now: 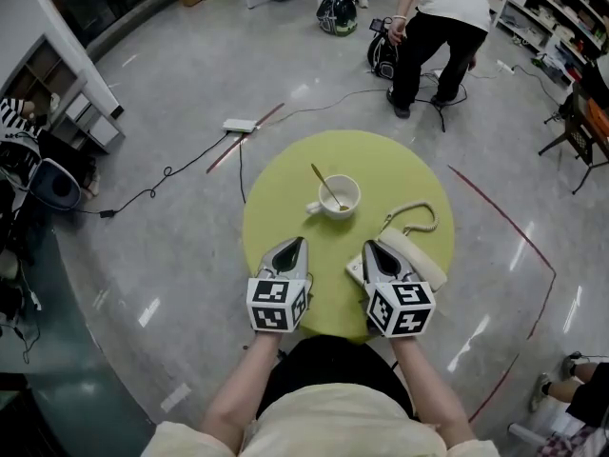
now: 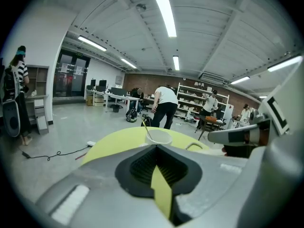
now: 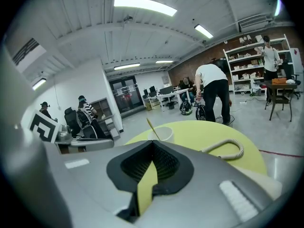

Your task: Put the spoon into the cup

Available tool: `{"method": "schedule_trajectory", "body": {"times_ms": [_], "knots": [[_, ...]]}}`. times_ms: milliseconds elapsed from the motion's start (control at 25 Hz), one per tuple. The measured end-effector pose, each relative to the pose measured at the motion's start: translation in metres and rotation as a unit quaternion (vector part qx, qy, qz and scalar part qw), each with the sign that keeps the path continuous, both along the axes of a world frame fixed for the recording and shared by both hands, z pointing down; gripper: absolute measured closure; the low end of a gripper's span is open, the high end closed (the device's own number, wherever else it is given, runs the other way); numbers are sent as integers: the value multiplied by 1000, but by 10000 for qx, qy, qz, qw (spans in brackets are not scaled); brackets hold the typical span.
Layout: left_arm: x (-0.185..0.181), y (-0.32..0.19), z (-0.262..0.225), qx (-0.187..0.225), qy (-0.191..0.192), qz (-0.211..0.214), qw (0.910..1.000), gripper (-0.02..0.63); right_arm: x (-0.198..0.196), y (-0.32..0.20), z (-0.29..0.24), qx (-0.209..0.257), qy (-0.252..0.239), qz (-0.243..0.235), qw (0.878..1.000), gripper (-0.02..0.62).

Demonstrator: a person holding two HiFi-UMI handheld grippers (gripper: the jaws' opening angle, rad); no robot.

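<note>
A white cup stands near the middle of the round yellow-green table, with a gold spoon resting in it, handle leaning out to the far left. My left gripper and right gripper hover side by side over the table's near edge, both pointing at the cup and short of it. Both are shut with nothing between the jaws. The left gripper view shows the cup and spoon ahead past the shut left gripper. The right gripper view shows the cup beyond the shut right gripper.
A cream telephone with a coiled cord lies on the table's right side, partly under my right gripper. A person stands on the floor beyond the table. A power strip and cables lie on the floor at far left.
</note>
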State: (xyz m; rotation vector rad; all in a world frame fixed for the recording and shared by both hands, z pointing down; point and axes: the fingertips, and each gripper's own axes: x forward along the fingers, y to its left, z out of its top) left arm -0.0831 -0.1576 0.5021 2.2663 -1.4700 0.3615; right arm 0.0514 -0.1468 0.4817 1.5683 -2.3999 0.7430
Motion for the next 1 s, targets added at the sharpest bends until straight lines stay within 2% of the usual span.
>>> {"method": "schedule_trajectory", "body": {"times_ms": [640,1000], "knots": [[5,14,-30,296,244,32,9993,604,16,13,-27,537,-17,52,9985,595],[0,13,-31,330,306,-62,9990,604,38,15,-27,626,35,187,9979,595]]}}
